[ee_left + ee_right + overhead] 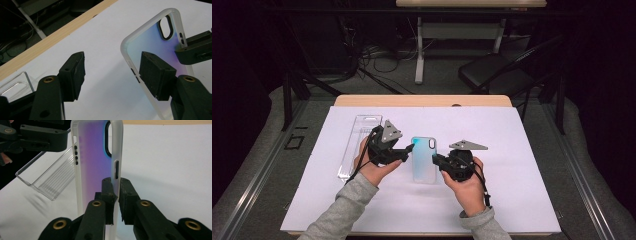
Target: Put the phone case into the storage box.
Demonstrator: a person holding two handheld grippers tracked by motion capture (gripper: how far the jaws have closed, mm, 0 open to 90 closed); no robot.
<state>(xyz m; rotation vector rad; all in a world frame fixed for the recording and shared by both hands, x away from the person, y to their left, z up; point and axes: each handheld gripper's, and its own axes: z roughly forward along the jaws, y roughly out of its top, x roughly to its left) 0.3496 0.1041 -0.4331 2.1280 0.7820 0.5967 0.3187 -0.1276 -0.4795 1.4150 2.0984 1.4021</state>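
Observation:
A phone case [423, 160] with a translucent white rim and a blue-to-purple back lies near the middle of the white sheet. My right gripper [438, 161] is shut on the case's right rim; in the right gripper view its pads [117, 183] pinch that rim just below the side button slot. My left gripper [408, 152] stands open at the case's left side. In the left gripper view [112, 58] one pad [156, 72] hovers over the case [155, 41] inside, and the other is out over the paper, with the rim between them, not pressed.
A clear plastic packaging tray [357, 145] lies left of the case, beside my left hand. A white sheet [522, 150] covers the wooden table [422, 101]. Beyond the far edge are a black chair [497, 72] and cables on the floor.

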